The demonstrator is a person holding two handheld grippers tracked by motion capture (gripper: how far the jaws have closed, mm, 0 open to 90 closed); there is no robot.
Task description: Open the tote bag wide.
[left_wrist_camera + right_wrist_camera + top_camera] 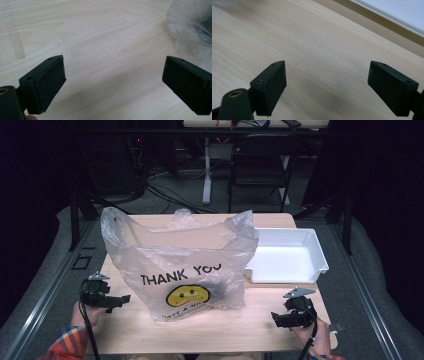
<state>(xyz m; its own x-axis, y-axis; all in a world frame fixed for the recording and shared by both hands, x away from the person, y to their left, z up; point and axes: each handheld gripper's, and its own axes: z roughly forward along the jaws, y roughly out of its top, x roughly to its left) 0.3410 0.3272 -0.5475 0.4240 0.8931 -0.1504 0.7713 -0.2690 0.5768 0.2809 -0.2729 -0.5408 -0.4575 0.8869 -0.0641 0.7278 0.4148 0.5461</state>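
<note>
The plastic bag [180, 265], translucent and printed "THANK YOU" above a yellow smiley face, stands upright at the centre of the counter [210, 330]. A dark item lies inside the plastic bag, too blurred to identify. A white tray [287, 255] sits just beside the bag's right side. The left hand-held gripper [122, 299] rests near the bag's left side, jaws spread wide and empty. The right hand-held gripper [276, 318] lies near the bag's lower right corner, jaws likewise wide apart, gripping nothing.
</note>
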